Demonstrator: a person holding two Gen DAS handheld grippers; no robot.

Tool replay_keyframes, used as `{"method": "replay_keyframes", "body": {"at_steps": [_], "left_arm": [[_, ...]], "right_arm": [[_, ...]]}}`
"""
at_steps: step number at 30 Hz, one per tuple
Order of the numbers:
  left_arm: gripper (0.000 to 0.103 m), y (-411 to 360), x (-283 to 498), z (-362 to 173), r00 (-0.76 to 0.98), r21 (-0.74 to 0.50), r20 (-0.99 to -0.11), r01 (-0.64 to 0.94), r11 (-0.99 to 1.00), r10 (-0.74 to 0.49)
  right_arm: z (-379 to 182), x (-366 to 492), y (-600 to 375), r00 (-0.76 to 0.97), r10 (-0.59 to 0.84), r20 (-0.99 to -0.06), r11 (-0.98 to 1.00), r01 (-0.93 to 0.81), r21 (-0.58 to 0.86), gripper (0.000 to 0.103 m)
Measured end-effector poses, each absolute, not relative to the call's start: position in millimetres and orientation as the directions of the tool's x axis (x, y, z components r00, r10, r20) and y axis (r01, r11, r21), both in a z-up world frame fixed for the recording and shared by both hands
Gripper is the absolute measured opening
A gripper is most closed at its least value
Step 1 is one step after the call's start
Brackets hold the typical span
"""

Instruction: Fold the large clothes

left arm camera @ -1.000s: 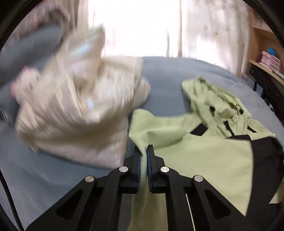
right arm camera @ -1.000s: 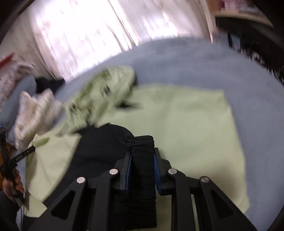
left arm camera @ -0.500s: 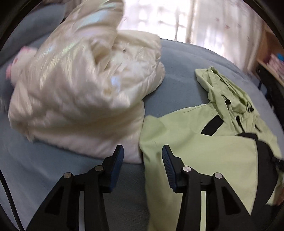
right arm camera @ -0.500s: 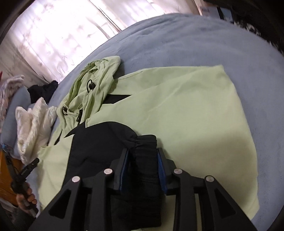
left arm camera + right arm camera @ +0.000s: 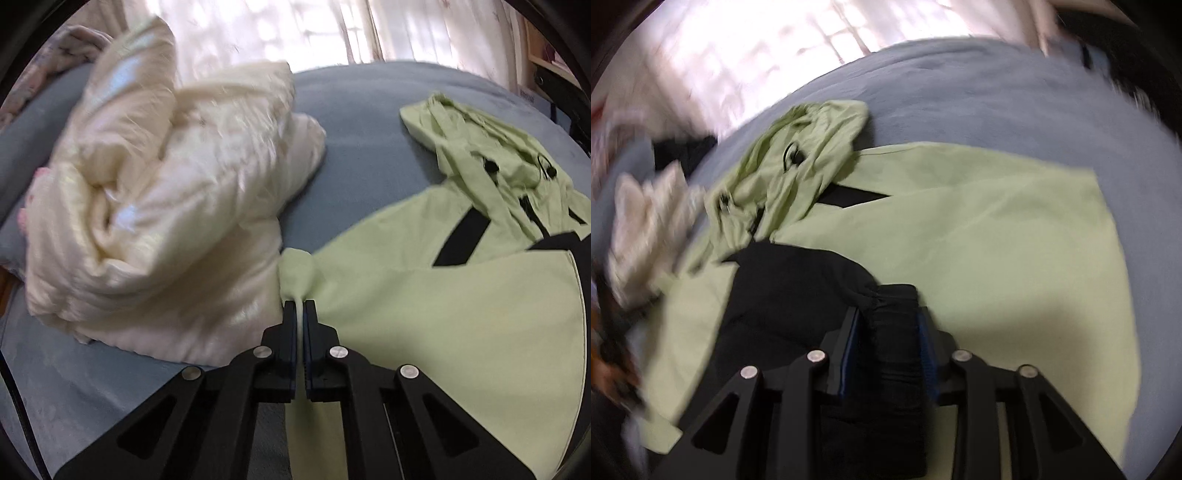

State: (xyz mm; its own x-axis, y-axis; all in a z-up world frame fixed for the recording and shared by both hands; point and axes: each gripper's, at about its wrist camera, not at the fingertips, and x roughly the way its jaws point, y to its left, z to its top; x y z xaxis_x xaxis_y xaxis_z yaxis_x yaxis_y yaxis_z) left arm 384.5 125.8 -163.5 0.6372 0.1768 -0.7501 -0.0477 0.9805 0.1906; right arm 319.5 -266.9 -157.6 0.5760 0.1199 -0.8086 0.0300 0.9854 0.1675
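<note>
A light green hooded jacket (image 5: 424, 314) with black panels lies spread on the bed, its hood (image 5: 480, 147) bunched at the far end. My left gripper (image 5: 300, 308) is shut on a pinched-up fold at the jacket's left edge, beside the cream coat. In the right wrist view the jacket (image 5: 979, 229) fills the middle, and a black sleeve (image 5: 790, 288) lies folded across it. My right gripper (image 5: 887, 312) has that sleeve's ribbed black cuff (image 5: 895, 295) filling the gap between its blue pads, and the jaws are closing on it.
A crumpled cream padded coat (image 5: 155, 221) lies left of the jacket, touching its edge. The blue-grey bed cover (image 5: 369, 129) runs back to bright curtains. A wooden shelf (image 5: 546, 55) stands at the far right. A person's hand (image 5: 605, 373) shows, blurred, at the left edge.
My left gripper opened, moved forward and down to the jacket's left edge, and shut on a fold there. The right gripper sank a little, still holding the black cuff.
</note>
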Motion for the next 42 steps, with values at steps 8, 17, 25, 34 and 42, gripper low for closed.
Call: {"method": "replay_keyframes", "body": {"at_steps": [8,17,25,34,42], "left_arm": [[0.014,137,381,-168,0.608,0.176,-0.765,-0.117,0.977,0.211],[0.035,99,318,-128,0.644,0.013,-0.765,0.018,1.0,-0.002],[0.035,43,287,-174,0.541,-0.076,-0.837,0.033,0.997,-0.082],[0.035,100,272,-189,0.564,0.036,-0.825,-0.015,0.999,0.038],[0.051,112,272,-181,0.538,0.024,-0.842,-0.047,0.999,0.045]], "right_arm": [[-154,326,-259,0.554,-0.006,-0.833,0.991,0.113,0.068,0.03],[-110,281,-222,0.636,0.118,-0.763,0.979,0.056,0.198,0.032],[-152,274,-118,0.469,0.298,-0.832,0.954,-0.184,0.238,0.032],[-163,278,-231,0.535,0.023,-0.844,0.998,0.044,0.054,0.029],[-142,259,-235,0.542,0.1,-0.835,0.989,0.04,0.144,0.026]]}}
